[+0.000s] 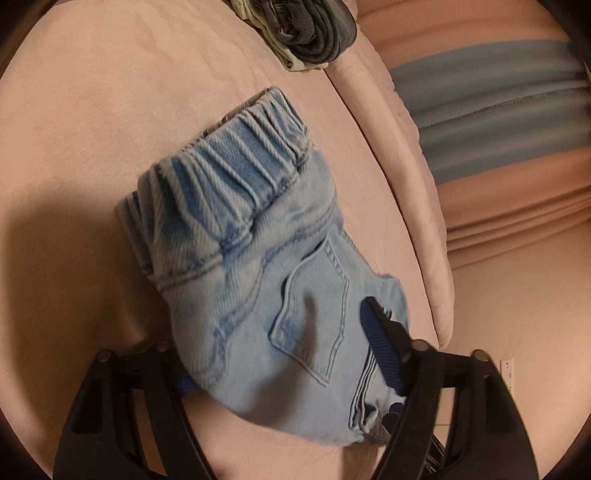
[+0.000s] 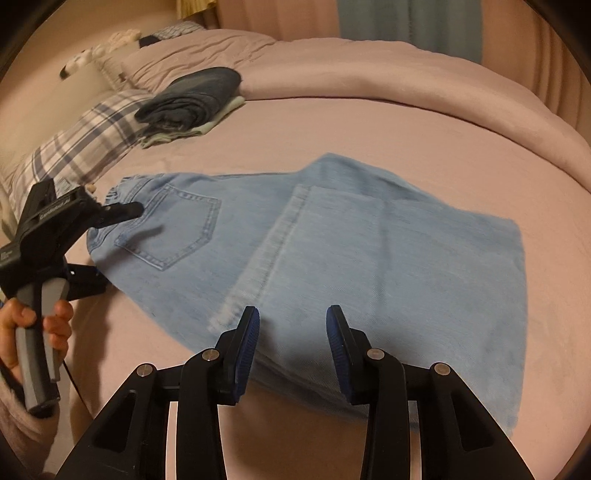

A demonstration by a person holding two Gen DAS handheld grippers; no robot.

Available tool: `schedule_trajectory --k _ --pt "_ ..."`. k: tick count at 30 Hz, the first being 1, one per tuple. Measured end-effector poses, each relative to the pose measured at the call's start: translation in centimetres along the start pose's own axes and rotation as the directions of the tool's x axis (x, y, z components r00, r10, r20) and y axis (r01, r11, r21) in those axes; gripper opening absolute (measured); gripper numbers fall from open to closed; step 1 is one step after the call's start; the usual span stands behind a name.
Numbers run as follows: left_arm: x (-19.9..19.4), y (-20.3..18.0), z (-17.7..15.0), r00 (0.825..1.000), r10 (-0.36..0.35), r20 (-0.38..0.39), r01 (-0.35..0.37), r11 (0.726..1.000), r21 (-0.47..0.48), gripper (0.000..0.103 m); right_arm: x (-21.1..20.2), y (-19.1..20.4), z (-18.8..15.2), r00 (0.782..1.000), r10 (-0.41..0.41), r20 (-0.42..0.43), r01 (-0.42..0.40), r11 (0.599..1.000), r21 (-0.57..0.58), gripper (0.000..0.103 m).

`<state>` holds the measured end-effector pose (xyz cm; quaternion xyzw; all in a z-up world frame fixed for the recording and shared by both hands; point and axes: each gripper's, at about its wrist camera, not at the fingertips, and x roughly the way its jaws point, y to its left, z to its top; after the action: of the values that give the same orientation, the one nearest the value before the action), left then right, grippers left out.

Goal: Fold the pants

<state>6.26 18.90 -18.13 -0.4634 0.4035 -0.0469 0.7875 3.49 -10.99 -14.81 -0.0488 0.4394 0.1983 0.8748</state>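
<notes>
Light blue denim pants [image 2: 332,258] lie folded on the pink bed cover [image 2: 406,129], waistband at the left, back pocket up. In the left wrist view the waistband end [image 1: 236,173] is lifted and bunched, and my left gripper [image 1: 280,354] is shut on the pants near the pocket [image 1: 314,314]; one finger lies on top, the other underneath. It also shows at the left of the right wrist view [image 2: 110,236], held by a hand. My right gripper [image 2: 291,343] is open and empty, just above the near edge of the folded legs.
A stack of folded dark and pale clothes [image 2: 192,99] sits at the back left of the bed, also in the left wrist view [image 1: 306,33]. A plaid pillow [image 2: 81,147] lies left. The cover's raised fold [image 2: 369,74] runs behind. Blue curtains [image 1: 498,110] hang beyond.
</notes>
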Motion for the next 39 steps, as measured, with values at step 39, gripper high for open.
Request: schedule_trajectory --k 39 --pt "-1.6 -13.2 -5.8 0.989 0.074 0.128 -0.139 0.764 0.63 0.023 0.8 -5.6 -1.2 0.937 0.343 0.066 -0.342 0.861 0.375 0.046"
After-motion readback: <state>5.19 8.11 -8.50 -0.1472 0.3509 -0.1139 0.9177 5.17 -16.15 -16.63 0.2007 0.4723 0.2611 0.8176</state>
